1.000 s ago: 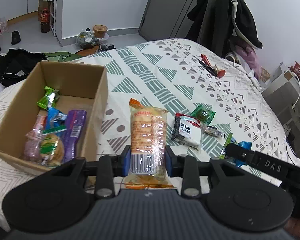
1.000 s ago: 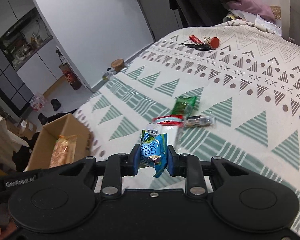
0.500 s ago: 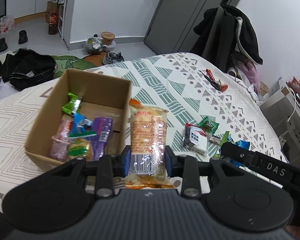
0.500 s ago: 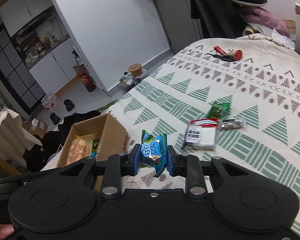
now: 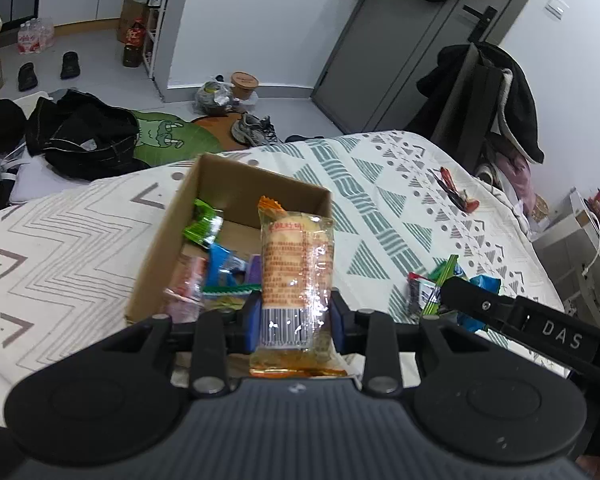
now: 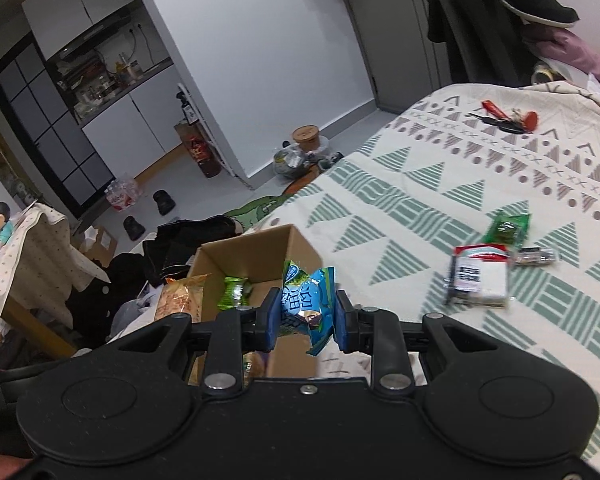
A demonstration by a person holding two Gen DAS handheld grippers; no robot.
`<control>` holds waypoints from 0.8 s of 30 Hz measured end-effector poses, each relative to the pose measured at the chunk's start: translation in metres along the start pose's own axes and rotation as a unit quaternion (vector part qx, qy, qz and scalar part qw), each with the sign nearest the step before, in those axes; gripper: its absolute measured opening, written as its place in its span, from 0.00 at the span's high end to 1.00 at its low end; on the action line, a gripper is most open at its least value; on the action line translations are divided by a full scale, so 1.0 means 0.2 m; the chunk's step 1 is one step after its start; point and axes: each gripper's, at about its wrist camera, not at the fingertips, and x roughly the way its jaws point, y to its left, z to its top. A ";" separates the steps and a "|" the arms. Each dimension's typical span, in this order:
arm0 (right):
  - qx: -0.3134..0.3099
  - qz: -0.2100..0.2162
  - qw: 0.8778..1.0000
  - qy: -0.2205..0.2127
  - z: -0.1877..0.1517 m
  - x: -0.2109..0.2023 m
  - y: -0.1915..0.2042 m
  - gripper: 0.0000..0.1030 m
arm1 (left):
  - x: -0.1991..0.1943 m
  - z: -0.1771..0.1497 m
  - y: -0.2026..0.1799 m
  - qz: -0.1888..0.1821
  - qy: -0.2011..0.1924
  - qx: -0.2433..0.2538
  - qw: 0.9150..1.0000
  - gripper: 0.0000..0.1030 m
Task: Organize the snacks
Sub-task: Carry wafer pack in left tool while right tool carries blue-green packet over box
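My left gripper [image 5: 297,316] is shut on an orange-wrapped bread packet [image 5: 296,264], held upright over the near right corner of a cardboard box [image 5: 168,224]. Several snacks lie in the box, among them a green packet [image 5: 204,222] and a blue one [image 5: 222,266]. My right gripper [image 6: 307,320] is shut on a blue snack packet [image 6: 308,300], just in front of the same box [image 6: 296,246]. On the bed remain a white-and-red packet [image 6: 480,276], a green packet [image 6: 508,228] and a small dark bar [image 6: 536,257].
The box sits on a patterned bedspread [image 5: 380,208] near the bed's edge. Keys with a red tag [image 6: 504,118] lie further up the bed. Dark clothes [image 5: 84,136], shoes and bags litter the floor beyond. A coat-draped chair [image 5: 484,100] stands past the bed.
Both grippers have carried their packets toward the box, which now lies right in front of them. The loose snacks on the bed have slid off to the right in both views.
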 end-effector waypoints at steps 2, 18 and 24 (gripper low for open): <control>-0.002 0.002 1.000 0.000 0.00 0.02 0.03 0.74 | 0.01 0.02 0.03 0.001 -0.002 -0.004 1.000 0.68; -0.010 0.003 1.000 0.019 0.02 0.26 0.18 0.74 | 0.16 0.16 0.23 -0.010 -0.001 -0.029 1.000 0.68; -0.012 0.003 1.000 0.026 0.05 0.34 0.21 0.74 | 0.24 0.23 0.24 -0.017 0.002 -0.035 0.999 0.68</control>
